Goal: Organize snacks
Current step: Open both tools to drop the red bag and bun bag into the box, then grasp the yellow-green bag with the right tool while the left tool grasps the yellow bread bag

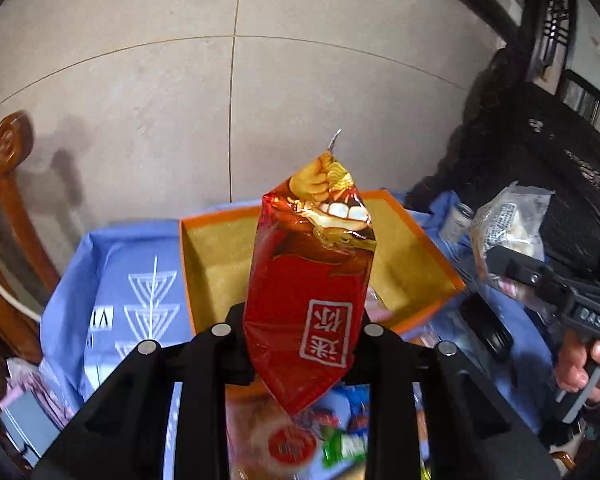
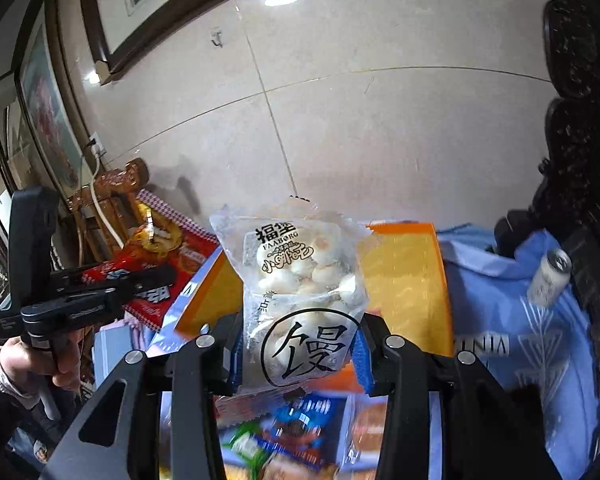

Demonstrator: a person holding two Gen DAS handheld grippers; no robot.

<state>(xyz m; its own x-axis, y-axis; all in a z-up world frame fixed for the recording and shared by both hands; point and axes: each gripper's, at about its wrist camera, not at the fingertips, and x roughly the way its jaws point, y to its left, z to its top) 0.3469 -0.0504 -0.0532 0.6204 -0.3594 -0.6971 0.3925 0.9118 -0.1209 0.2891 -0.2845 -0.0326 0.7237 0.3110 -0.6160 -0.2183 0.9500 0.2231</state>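
Ahead of me, a pale tiled wall (image 1: 232,92), framed pictures (image 2: 48,116), a carved wooden chair (image 1: 4,168) and a blue-draped table (image 1: 112,264).

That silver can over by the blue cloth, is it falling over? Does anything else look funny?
Yes, the silver can looks odd: it leans at a slant on the rumpled blue cloth, to the right of the orange box, instead of standing straight. Whether it is about to tip cannot be told. Nothing looks spilled or torn.

Red-gold snack bag (image 1: 308,280), orange box (image 1: 416,216) — blue cloth (image 1: 120,264)
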